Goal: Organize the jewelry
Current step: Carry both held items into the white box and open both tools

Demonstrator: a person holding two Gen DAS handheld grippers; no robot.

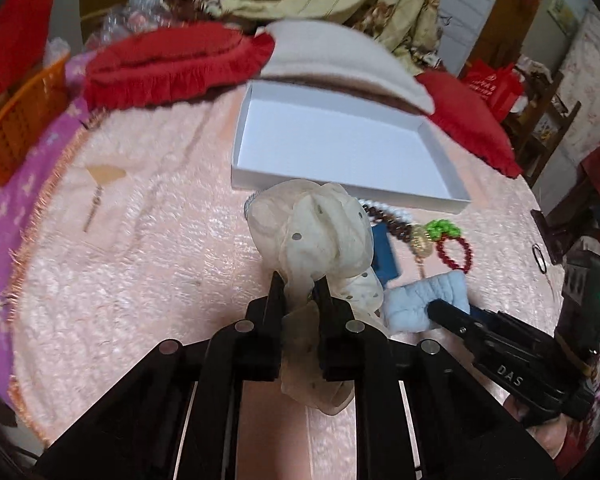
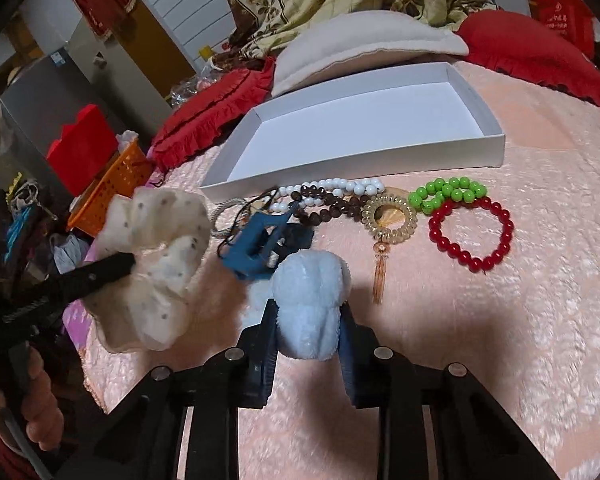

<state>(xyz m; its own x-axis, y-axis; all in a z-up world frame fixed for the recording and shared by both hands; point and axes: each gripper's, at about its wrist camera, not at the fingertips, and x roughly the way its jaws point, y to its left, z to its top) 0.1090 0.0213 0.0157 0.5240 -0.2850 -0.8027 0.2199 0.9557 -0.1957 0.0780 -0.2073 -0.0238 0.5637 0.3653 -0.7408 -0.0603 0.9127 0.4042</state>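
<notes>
My left gripper (image 1: 299, 280) is shut on a cream dotted scrunchie (image 1: 320, 224) and holds it above the pink blanket; it also shows in the right wrist view (image 2: 160, 256). My right gripper (image 2: 310, 304) is shut on a fluffy light-blue scrunchie (image 2: 310, 300), seen in the left wrist view too (image 1: 428, 300). An open white box (image 2: 360, 120) lies behind, empty. In front of it lie a white bead string (image 2: 340, 188), brown beads (image 2: 332, 208), a gold coil ring with tassel (image 2: 388, 216), a green bead bracelet (image 2: 444, 192), a red bead bracelet (image 2: 472, 232) and a blue hair claw (image 2: 260, 244).
Red pillows (image 1: 172, 64) and a beige pillow (image 1: 340, 56) lie behind the box. An orange basket (image 1: 16, 120) stands at the left. A fan-shaped hairpin (image 1: 100, 184) lies on the blanket to the left. A black hair tie (image 1: 539, 258) lies at the right edge.
</notes>
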